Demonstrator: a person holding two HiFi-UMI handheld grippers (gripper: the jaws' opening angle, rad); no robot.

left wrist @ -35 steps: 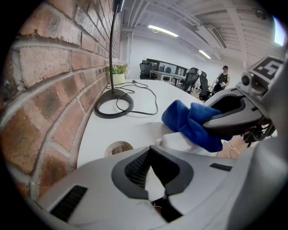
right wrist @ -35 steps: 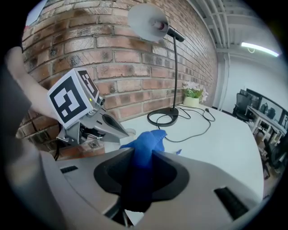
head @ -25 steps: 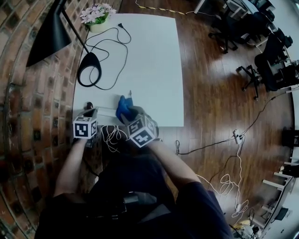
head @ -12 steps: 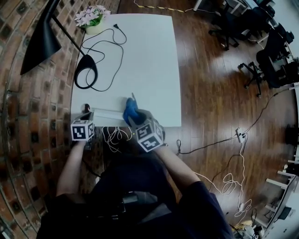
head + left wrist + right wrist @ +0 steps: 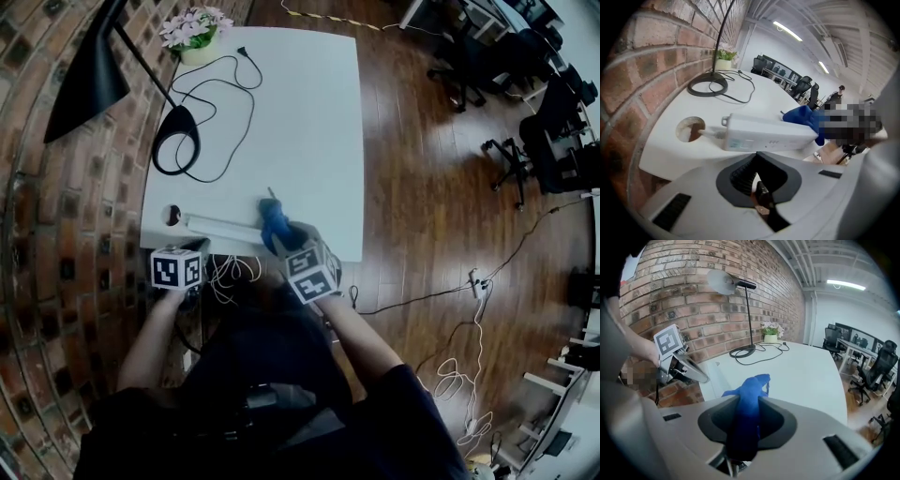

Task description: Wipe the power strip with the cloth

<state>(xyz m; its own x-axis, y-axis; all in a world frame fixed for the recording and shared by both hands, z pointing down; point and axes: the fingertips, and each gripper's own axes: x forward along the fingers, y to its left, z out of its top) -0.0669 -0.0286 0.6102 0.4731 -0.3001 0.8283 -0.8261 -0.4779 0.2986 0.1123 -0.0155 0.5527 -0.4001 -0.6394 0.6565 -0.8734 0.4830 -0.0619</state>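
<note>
1. Gripping a bunched blue cloth (image 5: 749,399), the right gripper (image 5: 740,441) has its jaws drawn narrow on the fabric, and the free end pokes out ahead of them.
2. The left gripper (image 5: 758,190) is closed tight with nothing in it. A second ago it sat over the strip's left end. It has since drawn back off the desk (image 5: 300,112) at the near-left corner and is now apart from the strip.
3. The strip (image 5: 764,136) lies along the desk's near edge, and its lead (image 5: 705,133) runs into a hole (image 5: 689,129) by the near-left corner.
4. The cloth has slid rightward along the strip and now sits at its right end, apparently touching it.
5. One pass along the top looks about finished. With the left gripper withdrawn, the strip is unbraced, so a return stroke could shove it along the edge; a light drag or a fresh hold seems wise.
6. Farther off, the lamp (image 5: 176,141) and its cable (image 5: 225,94) sit by the left edge, with flowers (image 5: 195,28) at the far-left corner.
</note>
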